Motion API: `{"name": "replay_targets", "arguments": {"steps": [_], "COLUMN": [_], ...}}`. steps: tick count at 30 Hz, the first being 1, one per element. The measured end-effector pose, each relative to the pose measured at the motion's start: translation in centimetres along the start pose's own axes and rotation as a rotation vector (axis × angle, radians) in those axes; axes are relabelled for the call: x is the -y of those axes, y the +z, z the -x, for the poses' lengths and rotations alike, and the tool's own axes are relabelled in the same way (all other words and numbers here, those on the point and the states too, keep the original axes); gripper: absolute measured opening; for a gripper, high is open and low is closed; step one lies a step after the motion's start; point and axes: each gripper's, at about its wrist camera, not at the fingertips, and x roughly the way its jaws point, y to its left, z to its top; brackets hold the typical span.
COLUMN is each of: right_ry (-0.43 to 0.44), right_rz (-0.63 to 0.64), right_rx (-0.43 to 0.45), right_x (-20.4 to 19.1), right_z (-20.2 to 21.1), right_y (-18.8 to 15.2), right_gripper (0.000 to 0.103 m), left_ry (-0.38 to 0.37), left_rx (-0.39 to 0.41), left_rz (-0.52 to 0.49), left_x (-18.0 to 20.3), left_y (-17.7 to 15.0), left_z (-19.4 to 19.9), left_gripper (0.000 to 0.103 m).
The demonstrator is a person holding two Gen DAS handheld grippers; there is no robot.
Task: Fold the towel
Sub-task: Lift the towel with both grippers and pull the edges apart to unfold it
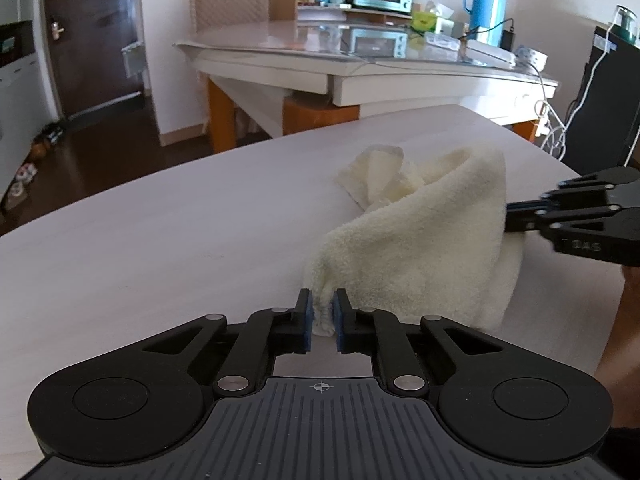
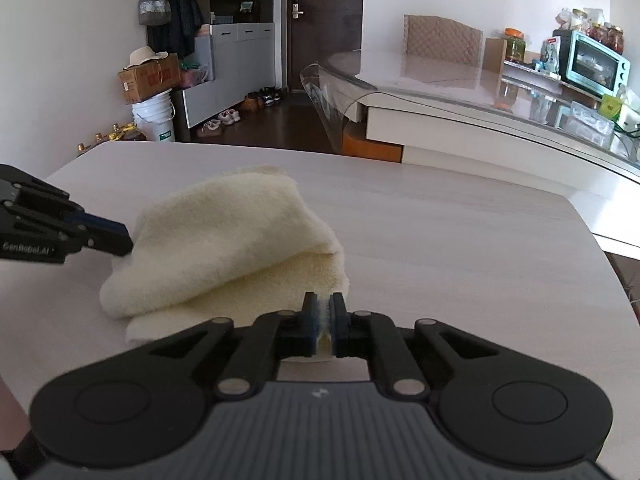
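Lying bunched on the pale counter (image 1: pixel 160 220), the cream towel (image 1: pixel 420 240) is held at two edges. The left gripper (image 1: pixel 323 316) has its fingers clamped on a towel corner nearest that camera. The right gripper (image 2: pixel 325 322) pinches another towel edge, its fingers closed on the cloth beside the folded heap.
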Motion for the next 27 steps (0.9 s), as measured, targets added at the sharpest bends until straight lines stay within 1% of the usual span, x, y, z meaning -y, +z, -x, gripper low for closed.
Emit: {"name": "replay_targets", "arguments": {"steps": [6,10,11,13,16,17,19,20,21,22,25,27], "right_ry": [-0.059,-0.065,-0.035,0.059,0.148,0.173,0.209,0.214,0.22,0.219,0.197,0.178], "right_rz": [0.016,0.024,0.017,-0.009,-0.001,0.01,0.018,0.017,0.016,0.017,0.027,0.04], "right_rx": [0.025,0.017,0.011,-0.006,-0.03,-0.036,-0.023,-0.006,0.012,0.029,0.084,0.101], "right_x": [0.8,1.0,1.2,1.4,1.0,0.6,0.2,0.3,0.3,0.3,0.4,0.4], "right_z": [2.0,3.5,4.0,4.9,5.7,5.8,6.0,6.1,6.1,6.1,5.4,3.8], "right_y": [-0.5,-0.5,-0.6,-0.7,-1.0,-1.1,-1.0,-0.7,-0.4,0.0,1.4,2.8], "right_gripper": [0.007,0.007,0.007,0.007,0.008,0.01,0.021,0.025,0.035,0.04,0.041,0.041], "left_ry": [0.054,0.086,0.093,0.123,0.15,0.16,0.18,0.18,0.178,0.177,0.169,0.181], "left_rx": [0.002,-0.005,-0.006,-0.013,-0.015,-0.016,-0.019,-0.02,-0.021,-0.023,-0.019,-0.016], "left_rz": [0.004,0.0,-0.005,-0.012,0.001,0.003,-0.005,-0.01,-0.017,-0.023,-0.044,-0.056], "left_x": [-1.1,-1.4,-1.3,-1.5,-2.4,-2.7,-2.9,-3.0,-3.0,-3.0,-2.8,-2.8], "left_y": [-0.3,-0.6,-0.8,-1.1,-1.4,-1.5,-1.5,-1.5,-1.6,-1.6,-1.6,-1.6], "left_z": [0.9,1.4,1.5,1.6,1.9,1.9,2.0,2.1,2.1,2.1,2.2,2.2], "left_gripper": [0.01,0.01,0.01,0.01,0.01,0.01,0.01,0.01,0.01,0.01,0.01,0.01]}}
